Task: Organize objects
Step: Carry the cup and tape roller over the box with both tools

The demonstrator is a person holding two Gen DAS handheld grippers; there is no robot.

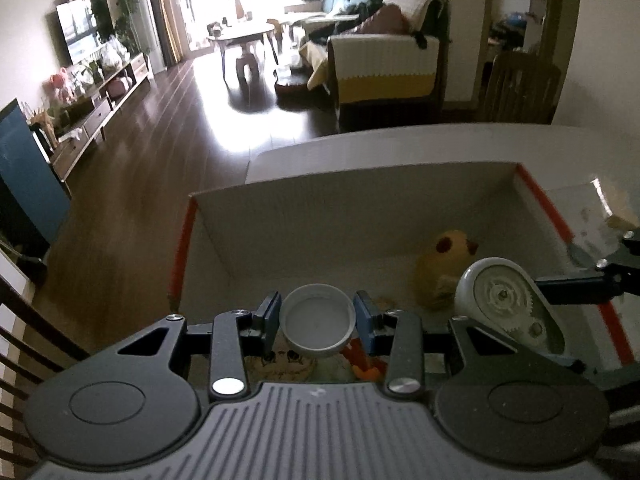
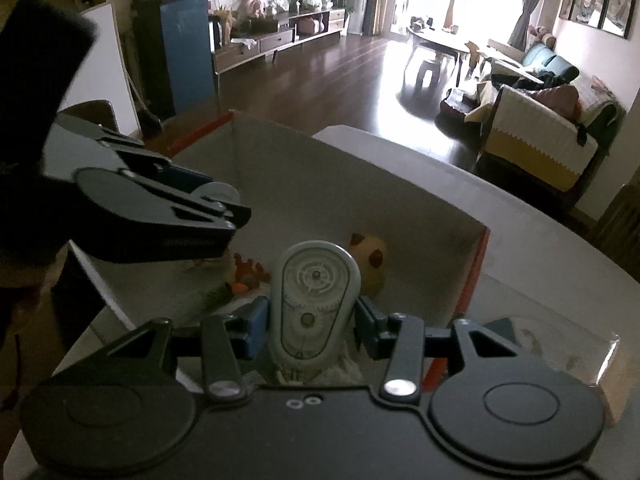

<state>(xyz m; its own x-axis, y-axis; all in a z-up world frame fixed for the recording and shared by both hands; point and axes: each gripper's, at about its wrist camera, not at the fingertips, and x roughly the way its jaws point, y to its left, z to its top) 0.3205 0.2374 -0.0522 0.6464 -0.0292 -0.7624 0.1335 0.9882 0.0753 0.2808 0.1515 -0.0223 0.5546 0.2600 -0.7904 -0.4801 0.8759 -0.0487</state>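
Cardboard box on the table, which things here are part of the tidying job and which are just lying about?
Part of the job:
- cardboard box
- white lid in the left tongs
- geared tape dispenser in the right tongs
- yellow plush toy and orange toy inside the box

Just lying about:
- sofa
- coffee table
- TV
- blue cabinet

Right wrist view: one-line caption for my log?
Right gripper holds a correction-tape dispenser over the open box; left gripper carries a white lid alongside.
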